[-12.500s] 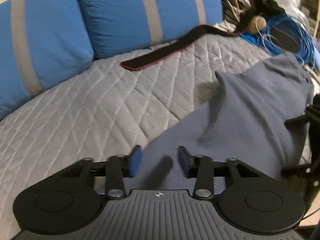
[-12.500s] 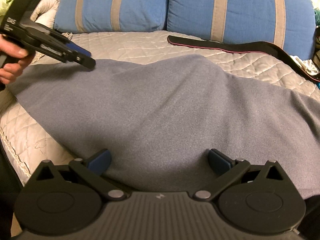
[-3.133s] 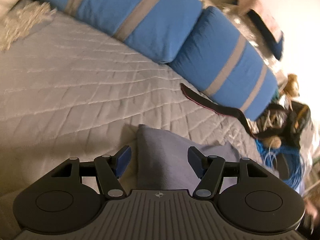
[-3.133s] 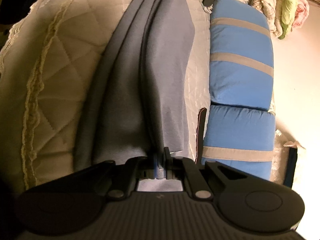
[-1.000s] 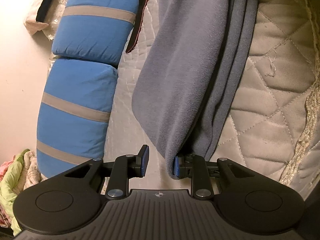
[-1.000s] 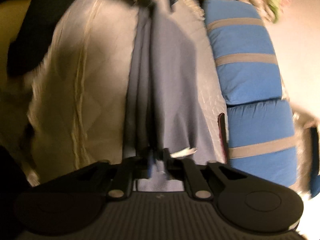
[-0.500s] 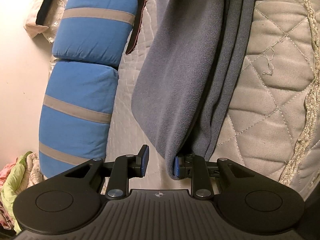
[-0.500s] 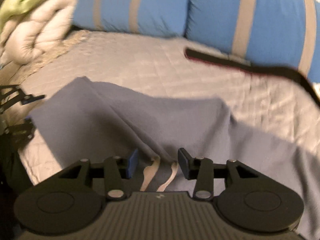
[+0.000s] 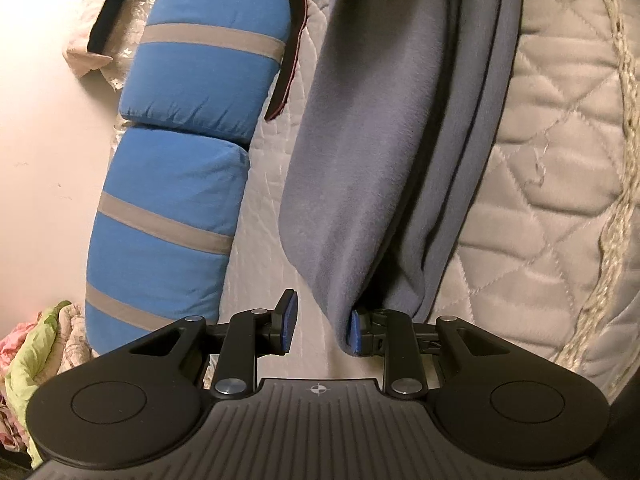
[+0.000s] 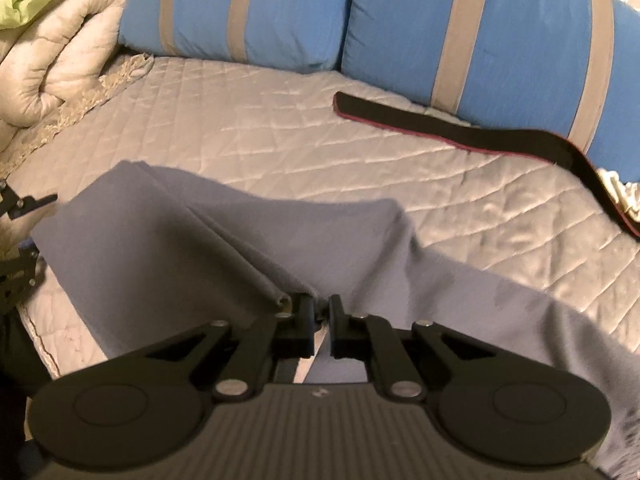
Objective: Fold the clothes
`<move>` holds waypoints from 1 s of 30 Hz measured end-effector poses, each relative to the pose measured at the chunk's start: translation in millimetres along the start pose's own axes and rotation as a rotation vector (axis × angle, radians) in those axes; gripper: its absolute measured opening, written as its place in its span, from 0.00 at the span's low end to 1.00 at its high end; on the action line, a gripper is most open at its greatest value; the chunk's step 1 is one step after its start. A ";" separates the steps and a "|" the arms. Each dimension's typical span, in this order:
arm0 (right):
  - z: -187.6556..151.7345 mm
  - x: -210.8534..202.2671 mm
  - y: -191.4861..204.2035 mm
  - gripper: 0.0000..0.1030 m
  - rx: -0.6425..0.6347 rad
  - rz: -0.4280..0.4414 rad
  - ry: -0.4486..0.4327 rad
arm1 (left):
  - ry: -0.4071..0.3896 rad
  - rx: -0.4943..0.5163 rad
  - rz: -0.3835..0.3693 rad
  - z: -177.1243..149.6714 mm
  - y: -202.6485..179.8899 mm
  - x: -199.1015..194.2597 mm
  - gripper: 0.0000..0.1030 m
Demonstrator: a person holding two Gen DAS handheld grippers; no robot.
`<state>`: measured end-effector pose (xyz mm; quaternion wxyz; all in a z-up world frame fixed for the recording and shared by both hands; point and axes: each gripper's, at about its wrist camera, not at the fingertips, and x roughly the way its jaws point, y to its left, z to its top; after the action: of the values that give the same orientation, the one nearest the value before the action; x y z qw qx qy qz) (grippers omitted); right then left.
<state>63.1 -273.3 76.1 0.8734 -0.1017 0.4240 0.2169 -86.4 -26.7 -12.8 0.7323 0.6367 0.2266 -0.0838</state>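
Two tongs: left [image 9: 320, 326] parted beside the creased grey garment [image 10: 168, 232], right [image 10: 320, 330] pinching its hem

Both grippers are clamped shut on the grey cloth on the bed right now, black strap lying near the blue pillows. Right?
Not quite. Only the right gripper is shut on the grey cloth. The left gripper is open, the cloth draped over one finger, as the left wrist view shows. The black strap does lie near the blue pillows.

Quilted bed [image 10: 248, 112] carries blue pillows [image 10: 248, 8], a black strap [image 10: 460, 132] (red-edged) and grey cloth [image 10: 168, 232].
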 end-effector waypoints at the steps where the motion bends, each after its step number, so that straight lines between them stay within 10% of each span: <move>1: 2.5 -1.1 -3.2 0.06 0.000 -0.004 -0.003 | -0.001 0.001 0.002 1.4 -0.9 -0.4 0.27; 8: 11.1 15.5 -11.4 0.10 -0.005 -0.058 0.022 | 0.012 0.040 0.011 7.2 -12.6 3.1 0.35; 14: -0.2 15.2 5.9 0.63 -0.073 -0.259 -0.036 | 0.020 0.078 0.033 6.2 -16.4 2.4 0.38; 18: -11.8 6.7 17.8 0.67 -0.097 -0.213 -0.068 | 0.007 0.103 0.054 5.3 -13.4 -2.5 0.58; 26: -34.9 -10.5 41.5 0.75 -0.144 -0.122 -0.133 | -0.044 0.146 0.020 -1.7 -3.8 -30.4 0.59; 30: -45.4 -10.9 53.0 0.75 -0.147 -0.117 -0.144 | -0.094 -0.066 -0.053 -1.1 42.6 -49.1 0.59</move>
<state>0.8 -246.0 56.9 0.9030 -0.1740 0.3363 0.2028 -112.5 -26.3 46.7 0.7603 0.6013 0.2115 -0.1253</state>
